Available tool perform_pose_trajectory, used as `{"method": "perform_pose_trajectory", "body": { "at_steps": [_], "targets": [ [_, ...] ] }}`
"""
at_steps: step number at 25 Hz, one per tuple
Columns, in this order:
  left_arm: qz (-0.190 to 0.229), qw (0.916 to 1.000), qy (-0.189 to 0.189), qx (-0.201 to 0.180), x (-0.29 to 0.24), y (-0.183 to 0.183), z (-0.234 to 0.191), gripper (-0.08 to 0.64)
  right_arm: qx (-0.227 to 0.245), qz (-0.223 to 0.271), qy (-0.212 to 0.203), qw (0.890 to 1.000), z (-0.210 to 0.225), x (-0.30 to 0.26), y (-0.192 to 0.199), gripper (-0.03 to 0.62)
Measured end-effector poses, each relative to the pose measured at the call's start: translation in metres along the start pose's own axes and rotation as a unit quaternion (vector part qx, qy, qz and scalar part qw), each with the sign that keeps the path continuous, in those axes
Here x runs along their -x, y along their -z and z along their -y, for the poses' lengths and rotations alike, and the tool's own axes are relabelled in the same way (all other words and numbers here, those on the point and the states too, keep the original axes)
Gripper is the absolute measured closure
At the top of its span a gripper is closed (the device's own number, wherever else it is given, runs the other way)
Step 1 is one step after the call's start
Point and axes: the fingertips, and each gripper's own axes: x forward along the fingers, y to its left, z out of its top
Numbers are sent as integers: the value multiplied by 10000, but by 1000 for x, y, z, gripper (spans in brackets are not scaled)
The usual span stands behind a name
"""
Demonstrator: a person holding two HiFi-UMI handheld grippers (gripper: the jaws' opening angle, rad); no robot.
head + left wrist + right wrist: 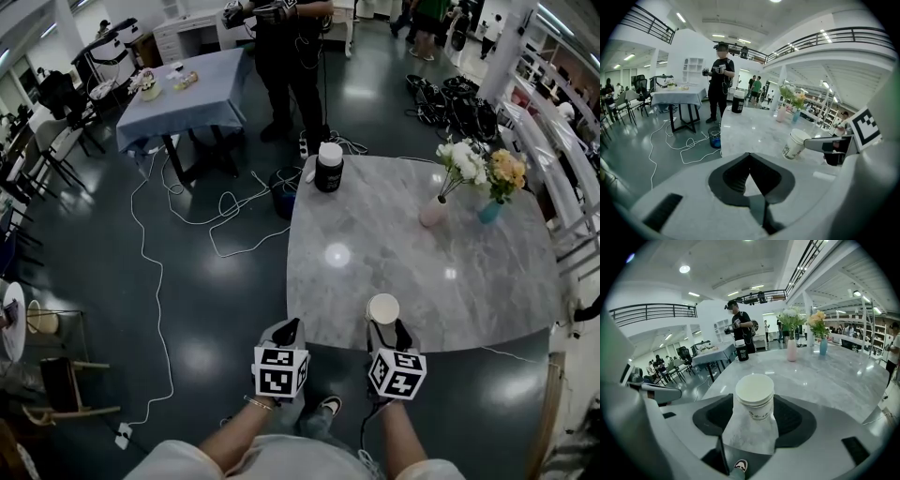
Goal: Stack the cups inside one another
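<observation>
A white paper cup with dark print [382, 307] stands upright at the 6 o'clock edge of the grey marble tabletop [422, 234]. The right hand-held gripper [387, 330] has its jaws wide apart, one on each side of the cup. At the cup's 9 o'clock, the left hand-held gripper [286, 330] has its jaws together, empty. A black jar with a white lid [329, 167] sits at 11 o'clock.

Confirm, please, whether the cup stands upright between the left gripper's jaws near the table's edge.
Not the left: the cup stands upright between the open jaws of the right gripper, near the table's edge, as the right gripper view shows. The left gripper's jaws are shut on nothing.
</observation>
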Motion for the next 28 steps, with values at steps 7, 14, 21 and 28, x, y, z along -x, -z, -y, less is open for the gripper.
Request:
{"method": "perform_pose_trajectory", "body": {
  "at_steps": [7, 14, 21, 28],
  "targets": [
    [13, 9999, 153, -62, -1, -4, 14, 565, -93, 96, 76, 9999, 7, 11, -5, 366],
    [45, 9997, 209, -100, -3, -7, 20, 565, -199, 482, 203, 9984, 17, 24, -18, 368],
    [132, 9995, 268, -120, 1, -14, 30, 565, -170, 686, 454, 9965, 31, 42, -30, 492],
    [347, 9986, 350, -173, 7, -32, 48, 565, -175, 847, 439, 9953, 41, 64, -42, 569]
  ]
}}
